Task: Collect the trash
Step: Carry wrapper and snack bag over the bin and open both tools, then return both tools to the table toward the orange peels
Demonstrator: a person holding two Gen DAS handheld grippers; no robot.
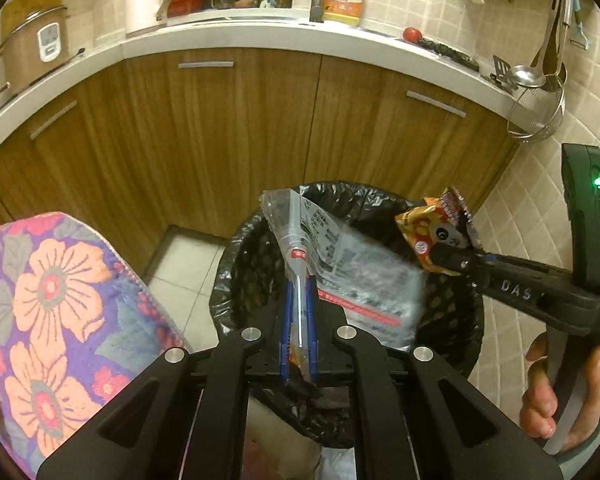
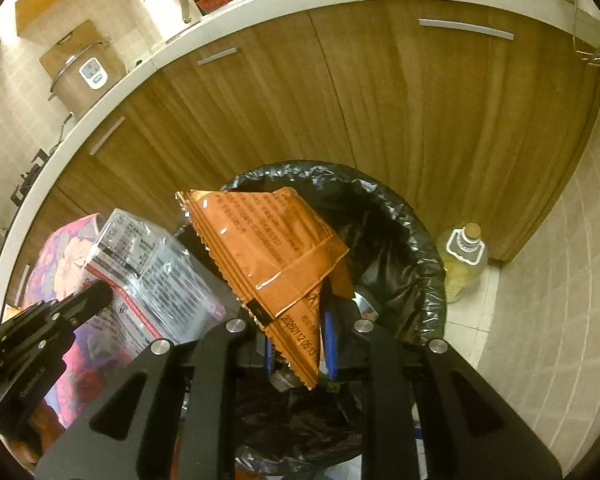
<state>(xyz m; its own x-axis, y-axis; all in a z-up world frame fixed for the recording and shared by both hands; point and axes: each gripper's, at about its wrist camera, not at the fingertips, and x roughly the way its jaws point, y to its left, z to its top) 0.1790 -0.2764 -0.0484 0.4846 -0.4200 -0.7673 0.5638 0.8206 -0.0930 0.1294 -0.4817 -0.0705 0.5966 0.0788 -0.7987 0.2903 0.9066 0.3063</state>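
A trash bin lined with a black bag [image 1: 452,320] stands on the floor below both grippers; it also shows in the right wrist view [image 2: 404,248]. My left gripper [image 1: 299,320] is shut on a clear printed plastic wrapper [image 1: 360,272] and holds it over the bin; the wrapper shows at the left in the right wrist view [image 2: 152,272]. My right gripper [image 2: 298,340] is shut on an orange snack wrapper [image 2: 268,248] over the bin. In the left wrist view the right gripper [image 1: 444,258] holds the orange wrapper [image 1: 432,232] at the bin's right rim.
Wooden cabinets [image 1: 240,128] under a white counter [image 1: 260,38] stand behind the bin. A floral cloth [image 1: 52,312] covers something at the left. A glass bottle with a cork [image 2: 464,260] stands on the floor right of the bin. A metal strainer [image 1: 540,108] hangs at the right.
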